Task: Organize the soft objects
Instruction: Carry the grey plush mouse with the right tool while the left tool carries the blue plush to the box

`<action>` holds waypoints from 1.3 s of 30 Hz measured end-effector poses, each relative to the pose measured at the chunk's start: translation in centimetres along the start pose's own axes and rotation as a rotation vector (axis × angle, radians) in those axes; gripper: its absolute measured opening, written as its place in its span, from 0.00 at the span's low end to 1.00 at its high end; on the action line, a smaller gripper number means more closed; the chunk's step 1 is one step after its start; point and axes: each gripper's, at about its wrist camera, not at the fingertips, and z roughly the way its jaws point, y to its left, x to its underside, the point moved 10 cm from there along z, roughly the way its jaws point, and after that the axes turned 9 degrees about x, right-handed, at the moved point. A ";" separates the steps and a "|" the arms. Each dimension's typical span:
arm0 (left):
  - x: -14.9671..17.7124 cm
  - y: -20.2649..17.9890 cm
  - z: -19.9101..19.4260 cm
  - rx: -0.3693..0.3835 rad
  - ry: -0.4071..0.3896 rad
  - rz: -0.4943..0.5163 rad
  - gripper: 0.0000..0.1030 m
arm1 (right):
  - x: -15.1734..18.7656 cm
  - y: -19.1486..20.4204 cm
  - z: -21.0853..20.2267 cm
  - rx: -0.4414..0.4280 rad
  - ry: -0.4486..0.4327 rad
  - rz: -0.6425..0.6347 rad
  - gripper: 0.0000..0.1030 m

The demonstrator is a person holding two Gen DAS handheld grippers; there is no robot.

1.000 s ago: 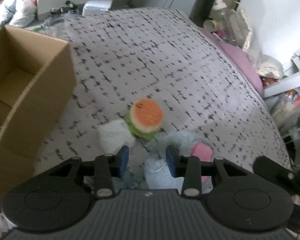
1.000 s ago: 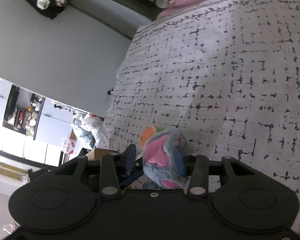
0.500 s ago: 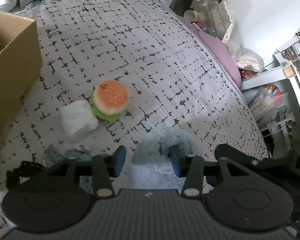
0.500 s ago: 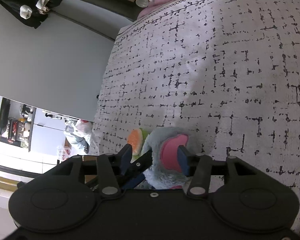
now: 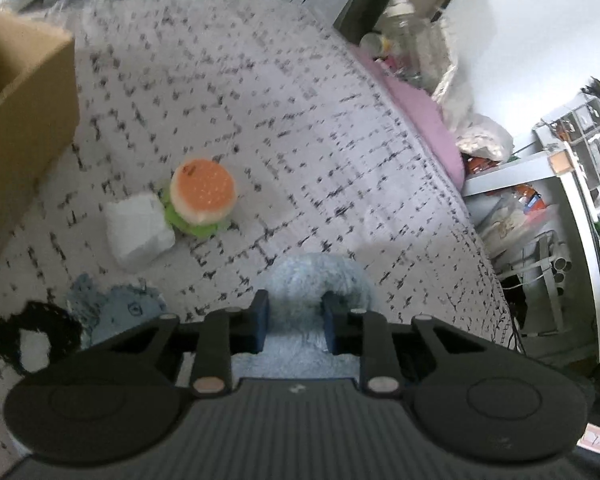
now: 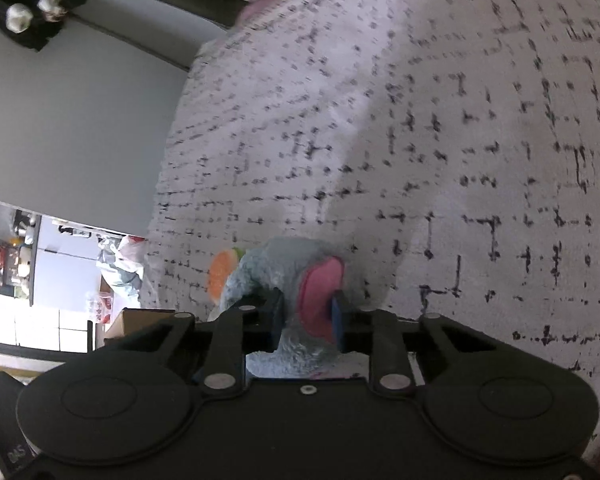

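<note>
A fluffy blue-grey plush toy [image 5: 316, 276] with a pink ear [image 6: 320, 292] lies on the patterned bed cover [image 5: 260, 120]. My left gripper [image 5: 294, 308] is shut on its fur. From the other side, my right gripper [image 6: 308, 304] is closing on the plush toy [image 6: 276, 264] at the pink ear, and its pads press into the plush. A burger plush [image 5: 202, 196] and a white soft block [image 5: 138, 228] sit side by side beyond the left gripper. The burger plush [image 6: 220, 272] peeks out behind the toy in the right wrist view.
An open cardboard box [image 5: 24, 92] stands on the bed at the left. A pale blue plush [image 5: 128, 312] and a black-and-white item [image 5: 32, 336] lie at the lower left. Past the bed's right edge are a pink sheet [image 5: 428, 120] and cluttered shelves [image 5: 560, 200].
Both pairs of jaws have narrowed onto the fluffy plush toy. The left gripper shifted to the right, from near the white block onto the toy's fur.
</note>
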 end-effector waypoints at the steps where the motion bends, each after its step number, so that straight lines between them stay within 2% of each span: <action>1: -0.3 -0.2 -0.5 -0.005 -0.011 0.012 0.25 | 0.0 0.5 -0.3 -0.014 -0.008 -0.015 0.23; 6: -1.8 -0.9 -3.1 -0.018 -0.059 0.061 0.25 | 0.1 2.5 -1.7 -0.092 -0.030 -0.047 0.22; 12: -2.7 -1.6 -6.1 -0.050 -0.091 0.132 0.25 | 1.0 5.2 -3.2 -0.144 -0.047 -0.119 0.22; 28: -5.5 0.7 -15.4 -0.073 -0.213 0.139 0.25 | 5.1 13.1 -5.8 -0.291 -0.096 -0.308 0.22; 39: -7.1 3.7 -19.3 -0.059 -0.283 0.105 0.25 | 7.6 17.2 -5.7 -0.375 -0.107 -0.378 0.23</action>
